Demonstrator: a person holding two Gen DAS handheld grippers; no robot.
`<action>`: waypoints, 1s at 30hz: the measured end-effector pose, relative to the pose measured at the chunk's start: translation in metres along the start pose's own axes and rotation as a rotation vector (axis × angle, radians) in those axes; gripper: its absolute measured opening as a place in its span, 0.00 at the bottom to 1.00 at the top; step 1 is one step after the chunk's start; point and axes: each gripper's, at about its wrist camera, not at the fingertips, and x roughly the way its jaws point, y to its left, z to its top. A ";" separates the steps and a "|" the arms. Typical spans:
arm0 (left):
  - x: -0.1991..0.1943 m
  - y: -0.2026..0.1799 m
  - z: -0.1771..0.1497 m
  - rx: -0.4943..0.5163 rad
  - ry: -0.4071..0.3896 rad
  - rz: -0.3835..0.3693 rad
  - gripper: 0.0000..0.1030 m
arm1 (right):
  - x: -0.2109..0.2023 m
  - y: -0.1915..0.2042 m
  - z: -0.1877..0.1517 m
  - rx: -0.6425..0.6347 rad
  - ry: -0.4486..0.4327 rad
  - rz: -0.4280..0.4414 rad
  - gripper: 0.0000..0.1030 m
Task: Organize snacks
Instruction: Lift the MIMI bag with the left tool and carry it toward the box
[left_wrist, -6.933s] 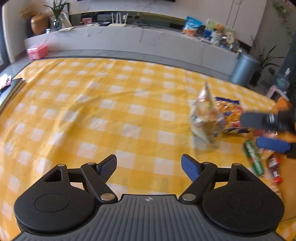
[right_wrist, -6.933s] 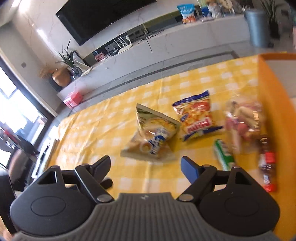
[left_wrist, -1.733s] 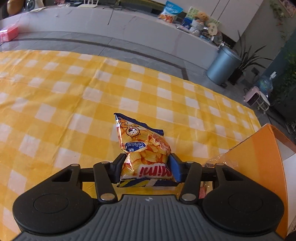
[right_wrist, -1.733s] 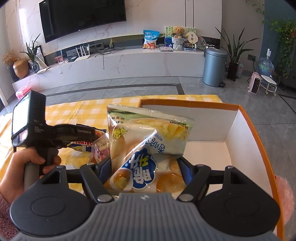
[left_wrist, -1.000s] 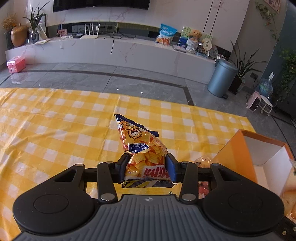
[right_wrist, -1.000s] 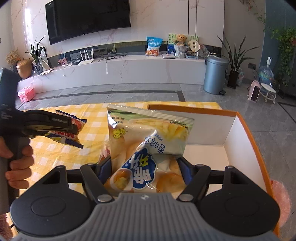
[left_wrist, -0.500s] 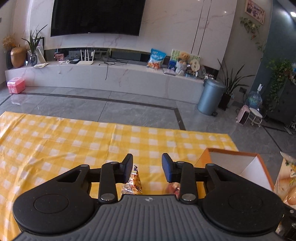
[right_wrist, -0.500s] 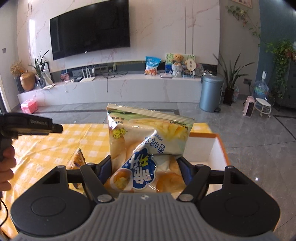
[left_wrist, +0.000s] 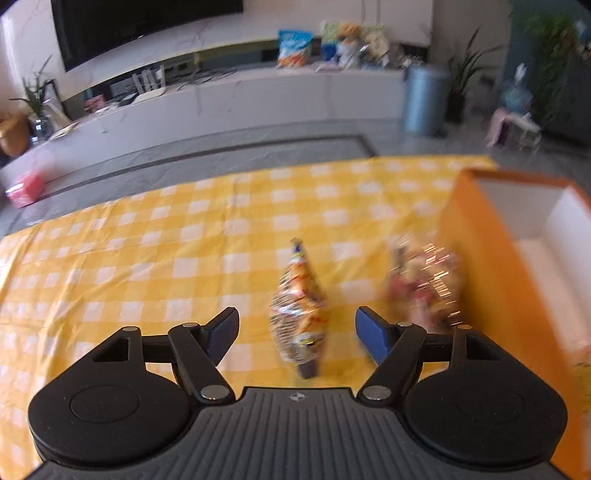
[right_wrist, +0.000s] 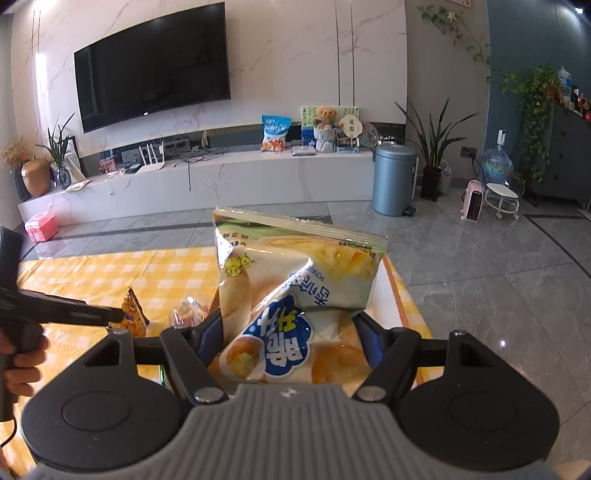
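Observation:
My left gripper (left_wrist: 297, 334) is open and empty above the yellow checked tablecloth (left_wrist: 147, 266). The orange snack bag (left_wrist: 298, 314) stands on edge on the cloth between and just beyond its fingers; it also shows in the right wrist view (right_wrist: 133, 312). A clear bag of wrapped sweets (left_wrist: 424, 284) lies to its right against the orange box (left_wrist: 491, 266). My right gripper (right_wrist: 290, 332) is shut on the pale yellow chips bag (right_wrist: 295, 295) and holds it high, in front of the box's white inside (right_wrist: 384, 291).
The left gripper's body and the hand holding it (right_wrist: 22, 354) show at the left of the right wrist view. Beyond the table are grey floor, a white TV bench (right_wrist: 221, 181) and a blue bin (right_wrist: 393, 179).
The left gripper opened and let go of the orange snack bag, which now stands on the cloth; the left view tilted down. The right gripper rose a little, still holding the chips bag.

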 end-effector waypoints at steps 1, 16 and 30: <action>0.009 0.001 -0.003 -0.002 0.016 0.020 0.82 | 0.003 0.001 -0.001 -0.005 0.007 0.001 0.69; 0.026 0.000 -0.013 -0.052 0.049 -0.011 0.33 | 0.031 0.005 -0.010 -0.046 0.068 -0.015 0.69; -0.097 -0.010 0.027 -0.072 -0.230 -0.078 0.32 | -0.006 -0.019 0.017 -0.109 -0.001 -0.075 0.69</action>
